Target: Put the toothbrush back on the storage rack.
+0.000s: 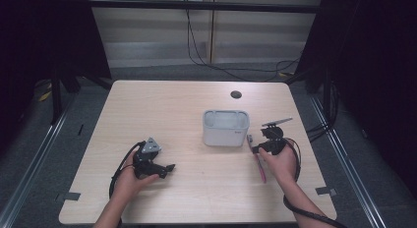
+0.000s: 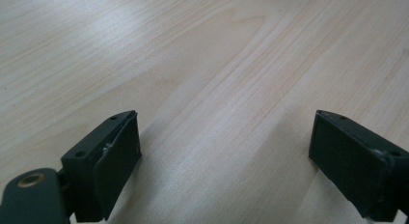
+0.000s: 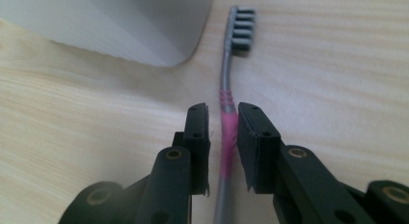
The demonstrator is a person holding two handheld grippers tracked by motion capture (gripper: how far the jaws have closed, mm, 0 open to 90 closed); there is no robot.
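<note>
Beside the white bin (image 1: 225,128), the toothbrush (image 3: 225,132) lies flat on the desk (image 1: 196,102); right tool (image 3: 223,120) straddles its pink grip, nearly clamped. Squeeze squarely, lift level. Left tool (image 2: 224,151) gapes, idle.

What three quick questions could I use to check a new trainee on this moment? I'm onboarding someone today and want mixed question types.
1. True or false: the left gripper has its jaws wide apart with only bare table between them.
2. Which part of the toothbrush lies between the jaws of the right gripper? A) the bristle head B) the pink section of the handle C) the far tip
3. Fill in: the toothbrush head points toward the white ______ on the table.

Key
1. True.
2. B; the jaws flank the pink grip closely, though firm contact cannot be told.
3. Container.
</note>
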